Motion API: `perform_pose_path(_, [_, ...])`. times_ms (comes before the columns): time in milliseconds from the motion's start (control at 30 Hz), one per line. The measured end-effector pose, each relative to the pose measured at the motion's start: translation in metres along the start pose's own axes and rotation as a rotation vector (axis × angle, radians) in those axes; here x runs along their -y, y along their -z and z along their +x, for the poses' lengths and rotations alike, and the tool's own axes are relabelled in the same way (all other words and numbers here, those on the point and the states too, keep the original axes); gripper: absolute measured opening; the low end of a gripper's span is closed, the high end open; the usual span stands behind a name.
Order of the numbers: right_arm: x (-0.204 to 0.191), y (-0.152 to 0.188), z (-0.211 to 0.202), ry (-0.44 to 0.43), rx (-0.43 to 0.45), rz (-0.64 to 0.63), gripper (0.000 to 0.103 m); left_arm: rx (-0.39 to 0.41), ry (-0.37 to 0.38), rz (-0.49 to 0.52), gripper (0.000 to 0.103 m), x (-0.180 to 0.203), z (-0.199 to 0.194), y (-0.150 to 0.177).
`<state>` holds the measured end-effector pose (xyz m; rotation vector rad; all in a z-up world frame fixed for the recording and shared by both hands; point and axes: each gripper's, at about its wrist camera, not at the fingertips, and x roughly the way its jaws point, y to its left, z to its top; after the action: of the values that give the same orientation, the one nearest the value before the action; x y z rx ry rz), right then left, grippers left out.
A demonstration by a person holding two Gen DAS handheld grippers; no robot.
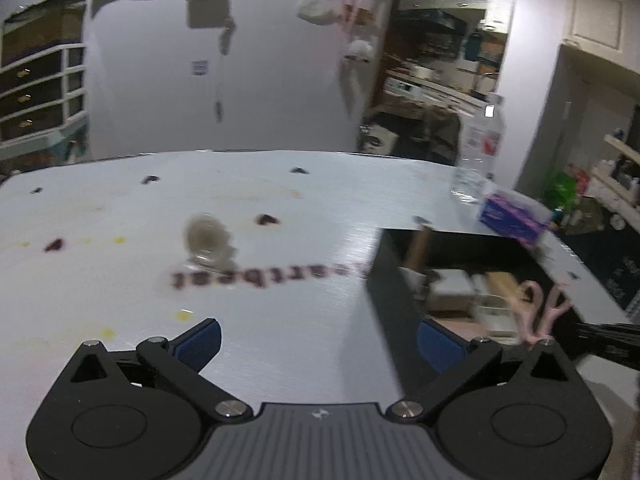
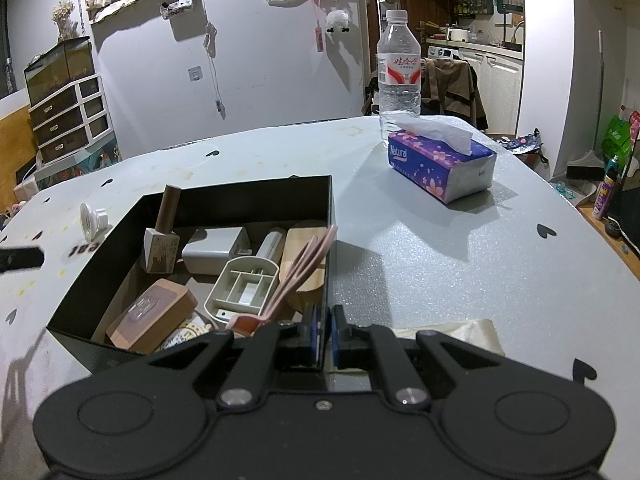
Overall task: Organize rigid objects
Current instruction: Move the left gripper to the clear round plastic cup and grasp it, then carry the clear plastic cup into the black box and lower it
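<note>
Left wrist view, blurred throughout: the printed dark lettering on the grey table (image 1: 120, 300) cannot be read, and the small clear funnel-shaped piece (image 1: 208, 242) lying on the table beside the black box (image 1: 376, 304) shows only as a smear. The right wrist view renders that piece sharply as a white ribbed cup with a short neck (image 2: 93, 216), just outside the box's far-left corner. Box contents are smeared and cut off in the left view; the right view itemises them: a brown cylinder on a pale square base (image 2: 162, 240) upright at the far-left wall, a white rectangular block (image 2: 212, 254), a white tube (image 2: 270, 244), a bamboo board (image 2: 304, 260), a beige plastic divider tray (image 2: 240, 284), a rounded wooden case with a clear hook (image 2: 152, 316), and a pink clothes hanger (image 2: 292, 280) leaning against the box's right wall. A patterned item at the near wall is largely hidden. Left gripper (image 1: 318, 344): blue ribbed pads spread wide, nothing between them, over the table at the box's left edge. Right gripper (image 2: 325, 334): pads pinched on the box's near-right wall (image 2: 329, 264). Beyond the box: purple floral tissue pack (image 2: 440, 164) and clear water bottle (image 2: 399, 76).
</note>
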<state>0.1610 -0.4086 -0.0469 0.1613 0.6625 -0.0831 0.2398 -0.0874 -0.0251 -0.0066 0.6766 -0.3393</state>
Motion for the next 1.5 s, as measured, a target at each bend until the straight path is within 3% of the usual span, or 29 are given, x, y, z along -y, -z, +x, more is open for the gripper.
perform_pose_path(433, [0.000, -0.001, 0.001, 0.007, -0.008, 0.004, 0.007, 0.137, -0.089, 0.029, 0.100, -0.048, 0.070, -0.029])
perform_pose_path(633, [-0.001, -0.001, 0.002, 0.011, -0.012, 0.006, 0.007, 0.146, -0.135, 0.113, 0.088, -0.054, 0.109, -0.041])
perform_pose_path(867, [-0.001, -0.002, 0.003, 0.015, -0.016, 0.008, 0.007, 0.091, -0.146, 0.079, 0.074, -0.067, 0.135, -0.043])
perform_pose_path(967, [-0.002, -0.002, 0.004, 0.019, -0.018, 0.005, 0.007, 0.059, -0.155, 0.064, 0.052, -0.072, 0.139, -0.039])
perform_pose_path(1267, [-0.003, -0.002, 0.005, 0.019, -0.019, 0.007, 0.007, 0.059, -0.131, 0.009, 0.050, -0.077, 0.124, -0.032])
perform_pose_path(1500, [-0.003, -0.002, 0.005, 0.016, -0.018, 0.006, 0.007, 0.070, -0.056, -0.014, 0.050, -0.064, 0.091, -0.020])
